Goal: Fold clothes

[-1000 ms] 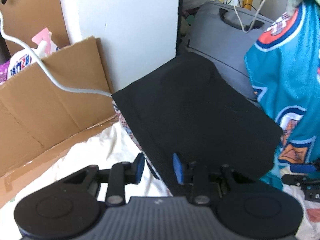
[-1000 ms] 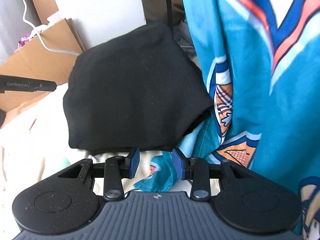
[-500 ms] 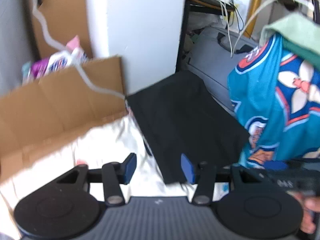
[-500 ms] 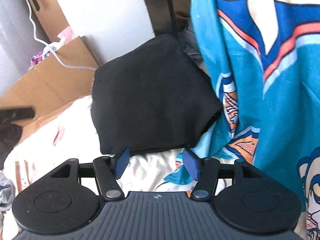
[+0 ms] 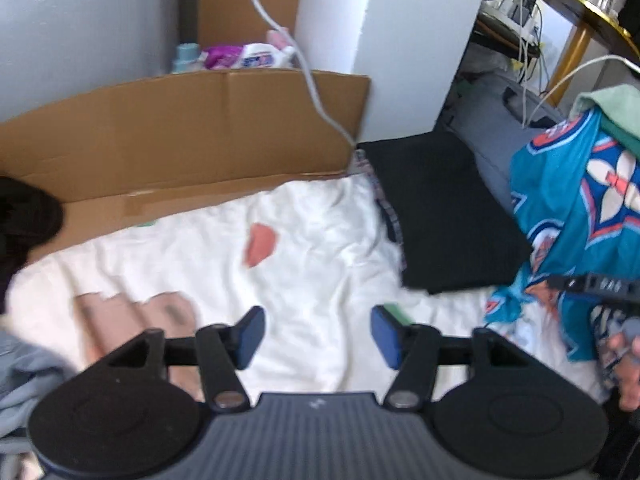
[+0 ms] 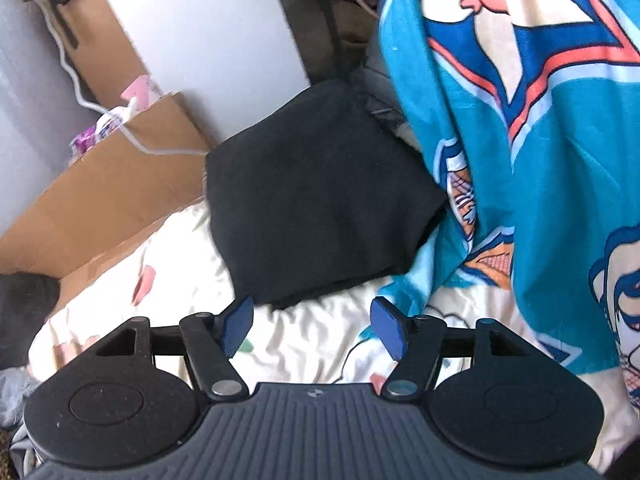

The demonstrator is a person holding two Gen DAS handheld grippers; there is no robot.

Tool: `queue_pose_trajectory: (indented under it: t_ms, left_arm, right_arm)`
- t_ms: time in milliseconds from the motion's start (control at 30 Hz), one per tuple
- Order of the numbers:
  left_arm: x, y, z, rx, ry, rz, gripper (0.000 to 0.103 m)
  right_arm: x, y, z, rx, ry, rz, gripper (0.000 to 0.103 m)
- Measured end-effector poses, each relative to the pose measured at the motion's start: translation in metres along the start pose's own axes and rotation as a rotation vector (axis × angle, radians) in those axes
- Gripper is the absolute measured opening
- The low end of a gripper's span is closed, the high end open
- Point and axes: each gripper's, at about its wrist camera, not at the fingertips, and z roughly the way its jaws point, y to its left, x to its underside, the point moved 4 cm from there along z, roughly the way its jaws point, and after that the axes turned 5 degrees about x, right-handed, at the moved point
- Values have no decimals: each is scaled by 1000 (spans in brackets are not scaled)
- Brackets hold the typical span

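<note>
Left wrist: left claw opening, empty, above white rumpled bed sheet; folded black cloth garment lying right, soft and light.

Right wrist: right claw opening, empty; hanging teal patterned jersey limp, probably slippery; best pinched at hem.

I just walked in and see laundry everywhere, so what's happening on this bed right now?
A person is folding clothes with a handheld gripper in each hand. A black garment lies folded on the white bedsheet, next to a cardboard box. Both the left gripper and the right gripper are opening with nothing between their jaws. A teal patterned garment hangs unfolded just right of the black one and looks like the likely next piece.
</note>
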Motion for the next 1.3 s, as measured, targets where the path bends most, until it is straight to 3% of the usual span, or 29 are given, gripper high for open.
queue_pose_trajectory:
  t_ms: [200,433,667,800,1100,1300]
  left_arm:
    - [25,18,-48,-38,-23,29,67]
    - [32,23,-135,-129,-147,55,71]
    - [45,35,-207,-228,-214,-4,81]
    - [57,47,-240,-238,-238,-78,82]
    - [87,62,-284,-236,-298,-105,91]
    - [120,74,-295,-225,-270,-167,93]
  right_arm:
    - [10,16,-44,-19,-42,14,87]
    - [27,43,-91,-62,-63,-61,89]
    - [40,70,-133,-105,-78,-85,89]
    - [42,83,-164,-88,-123,-106,89]
    - [61,122,-210,-146,-128,-199,89]
    - [87,148,-232,-161,-130,-252,89]
